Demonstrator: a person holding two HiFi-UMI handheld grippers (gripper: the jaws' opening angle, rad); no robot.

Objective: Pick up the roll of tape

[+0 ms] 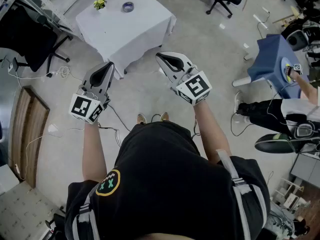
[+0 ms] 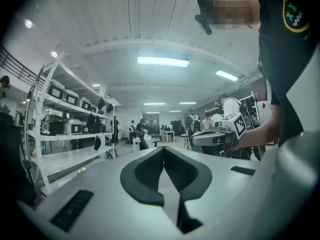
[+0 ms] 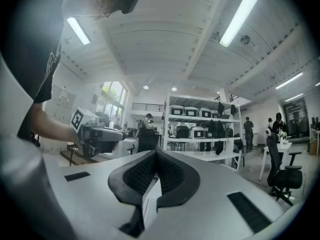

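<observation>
a person is standing on a concrete floor, holding two grippers out level, well apart from a white-draped table (image 1: 150, 29). the left gripper (image 1: 108, 65) is showing its jaws closed tip to tip with nothing between them, and the right gripper (image 1: 161, 57) is showing the same. the roll of tape (image 1: 128, 6) is lying flat on the tabletop's far side, near a small yellow-green object (image 1: 99, 3).

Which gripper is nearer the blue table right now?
Right. In the head view the right gripper is left of the blue table across floor; the left gripper is farther left, by the white table's corner.
</observation>
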